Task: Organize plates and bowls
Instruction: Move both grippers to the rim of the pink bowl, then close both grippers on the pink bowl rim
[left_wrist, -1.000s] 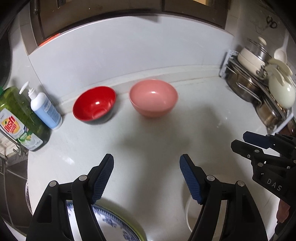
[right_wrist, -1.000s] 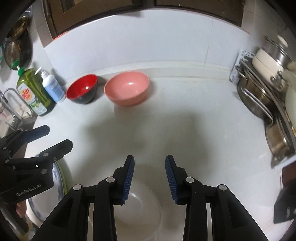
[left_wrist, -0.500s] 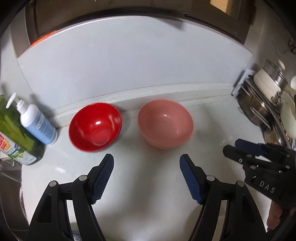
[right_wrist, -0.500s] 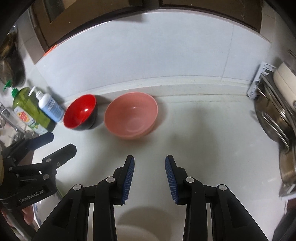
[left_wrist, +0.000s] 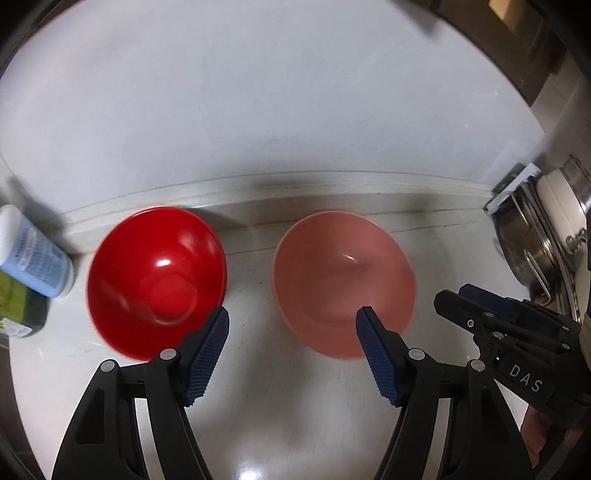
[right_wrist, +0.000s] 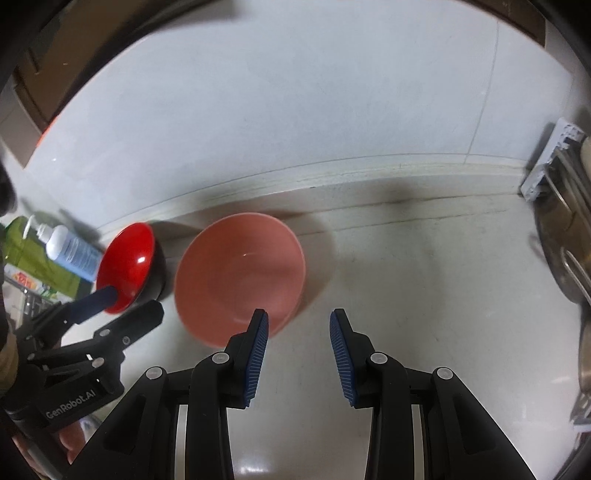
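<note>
A red bowl (left_wrist: 155, 273) and a larger pink bowl (left_wrist: 343, 273) stand side by side on the white counter (left_wrist: 295, 424) near the back wall. My left gripper (left_wrist: 291, 317) is open and empty, low over the counter in front of the gap between the bowls. My right gripper (right_wrist: 299, 321) is open and empty; its left finger overlaps the pink bowl's (right_wrist: 240, 284) near rim in the view. The red bowl (right_wrist: 127, 266) also shows in the right wrist view, with the left gripper (right_wrist: 122, 301) close in front of it. The right gripper (left_wrist: 461, 295) shows at the right of the left wrist view.
A blue-labelled pump bottle (left_wrist: 33, 254) and a green dish-soap bottle (right_wrist: 22, 251) stand left of the red bowl. A rack with metal pots and lids (left_wrist: 546, 236) stands at the right edge of the counter. The tiled wall (right_wrist: 295, 110) rises behind the bowls.
Both grippers have moved forward toward the bowls, which now look much larger. The patterned plate and white bowl under the grippers earlier have dropped out of view.
</note>
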